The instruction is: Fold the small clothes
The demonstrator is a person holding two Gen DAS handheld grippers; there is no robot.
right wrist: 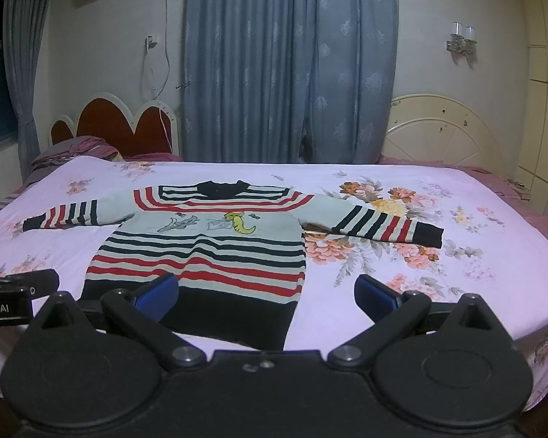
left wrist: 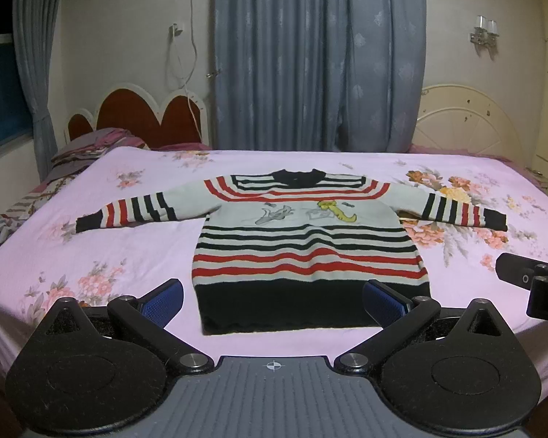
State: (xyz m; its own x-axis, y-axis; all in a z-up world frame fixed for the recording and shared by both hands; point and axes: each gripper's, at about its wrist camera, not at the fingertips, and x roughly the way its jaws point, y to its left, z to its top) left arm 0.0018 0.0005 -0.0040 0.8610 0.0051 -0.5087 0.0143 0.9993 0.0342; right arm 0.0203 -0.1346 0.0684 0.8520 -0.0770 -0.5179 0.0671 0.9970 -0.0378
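Note:
A small striped sweater [left wrist: 307, 241], white with red and navy bands and a navy hem, lies flat on the pink floral bed sheet [left wrist: 128, 255] with both sleeves spread out. It also shows in the right wrist view [right wrist: 208, 252]. My left gripper [left wrist: 274, 301] is open and empty, just in front of the hem. My right gripper [right wrist: 266, 297] is open and empty, over the hem's right corner. The right gripper shows at the right edge of the left wrist view [left wrist: 529, 281]. The left gripper shows at the left edge of the right wrist view [right wrist: 14, 292].
Folded bedding [left wrist: 91, 146] lies at the far left by a red heart-shaped headboard [left wrist: 139, 116]. A cream headboard [left wrist: 467, 124] stands at the far right. Blue curtains [left wrist: 310, 54] hang behind the bed. The bed's front edge lies just under my grippers.

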